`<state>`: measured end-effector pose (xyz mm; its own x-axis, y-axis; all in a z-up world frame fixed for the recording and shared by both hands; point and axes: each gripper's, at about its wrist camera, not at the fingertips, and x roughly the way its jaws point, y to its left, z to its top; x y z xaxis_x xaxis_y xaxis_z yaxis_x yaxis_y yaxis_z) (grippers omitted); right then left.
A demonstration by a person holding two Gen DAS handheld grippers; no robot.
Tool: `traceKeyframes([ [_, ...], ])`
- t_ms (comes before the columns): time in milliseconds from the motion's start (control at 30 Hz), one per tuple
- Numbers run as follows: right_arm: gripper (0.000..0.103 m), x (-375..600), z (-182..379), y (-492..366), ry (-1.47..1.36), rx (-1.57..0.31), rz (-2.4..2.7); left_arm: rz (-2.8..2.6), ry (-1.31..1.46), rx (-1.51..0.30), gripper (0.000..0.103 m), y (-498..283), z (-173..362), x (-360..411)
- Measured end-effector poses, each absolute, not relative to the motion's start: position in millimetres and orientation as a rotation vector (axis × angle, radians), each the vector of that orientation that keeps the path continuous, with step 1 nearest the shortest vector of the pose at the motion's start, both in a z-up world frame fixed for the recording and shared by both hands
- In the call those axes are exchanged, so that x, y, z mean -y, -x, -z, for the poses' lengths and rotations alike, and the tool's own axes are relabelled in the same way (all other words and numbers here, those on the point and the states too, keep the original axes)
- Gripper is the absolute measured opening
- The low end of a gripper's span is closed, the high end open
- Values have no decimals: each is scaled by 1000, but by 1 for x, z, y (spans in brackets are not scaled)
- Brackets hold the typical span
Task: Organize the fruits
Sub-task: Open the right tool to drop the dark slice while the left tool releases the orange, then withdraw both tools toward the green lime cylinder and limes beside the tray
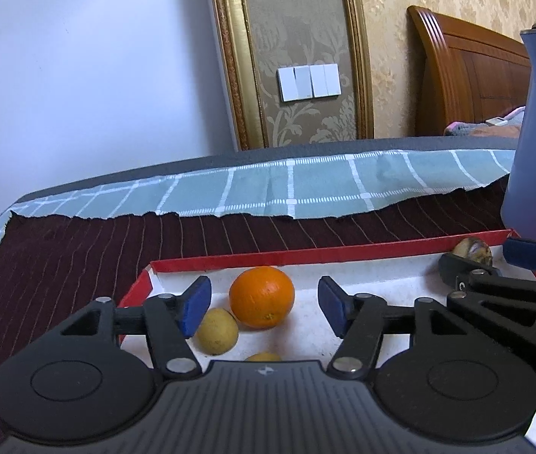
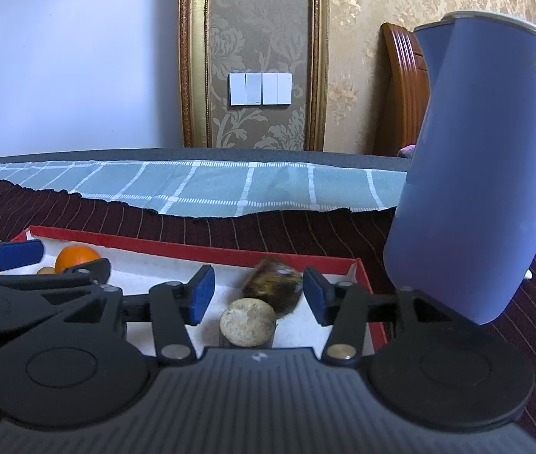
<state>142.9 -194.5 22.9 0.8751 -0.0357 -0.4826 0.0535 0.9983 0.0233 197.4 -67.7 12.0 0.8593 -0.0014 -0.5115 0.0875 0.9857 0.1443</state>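
my left gripper (image 1: 264, 304) hangs released around the orange (image 1: 261, 297) in the red tray (image 1: 305, 255); my right gripper (image 2: 258, 295) is unclenched too. the orange looks firm and round, likely to roll, so i'd pinch across its widest middle.

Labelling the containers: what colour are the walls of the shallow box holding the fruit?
Red walls, white inside; clearest in the right wrist view.
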Motion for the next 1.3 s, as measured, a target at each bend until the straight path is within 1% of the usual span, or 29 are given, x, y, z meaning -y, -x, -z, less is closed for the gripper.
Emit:
traceKeyframes([
  [133, 51, 197, -23, -142, -51, -500, 48, 47, -168, -539, 67, -197, -11, 67],
  [333, 54, 203, -24, -138, -74, -477, 60, 46, -168, -536, 68, -194, -13, 67],
  [367, 54, 205, -24, -137, -82, -474, 63, 41, -170, -535, 72, -193, -14, 67],
  [433, 58, 209, -25, -135, -102, -469, 65, 30, -174, -532, 75, -192, -16, 67],
  [467, 59, 212, -25, -133, -111, -464, 66, 25, -179, -529, 75, -191, -18, 67],
  [533, 69, 216, -25, -130, -125, -457, 71, 9, -192, -530, 75, -188, -22, 66],
  [600, 76, 221, -25, -126, -143, -445, 78, 7, -189, -527, 75, -181, -28, 62],
  [633, 81, 223, -26, -124, -152, -440, 78, 12, -189, -523, 75, -175, -32, 60],
  [733, 88, 227, -27, -116, -172, -424, 74, -4, -197, -511, 76, -155, -41, 47],
  [767, 89, 228, -27, -111, -175, -419, 67, -4, -192, -509, 80, -148, -43, 41],
  [800, 91, 229, -27, -106, -179, -415, 60, -2, -182, -507, 81, -141, -44, 35],
  [1067, 92, 232, -28, -56, -211, -370, 26, 8, -37, -506, 82, -75, -33, -28],
  [1200, 92, 230, -26, -23, -208, -404, -3, 10, -31, -497, 82, -50, -21, -43],
  [1300, 92, 218, -24, 6, -154, -414, -34, 26, -36, -492, 82, -36, -12, -46],
])
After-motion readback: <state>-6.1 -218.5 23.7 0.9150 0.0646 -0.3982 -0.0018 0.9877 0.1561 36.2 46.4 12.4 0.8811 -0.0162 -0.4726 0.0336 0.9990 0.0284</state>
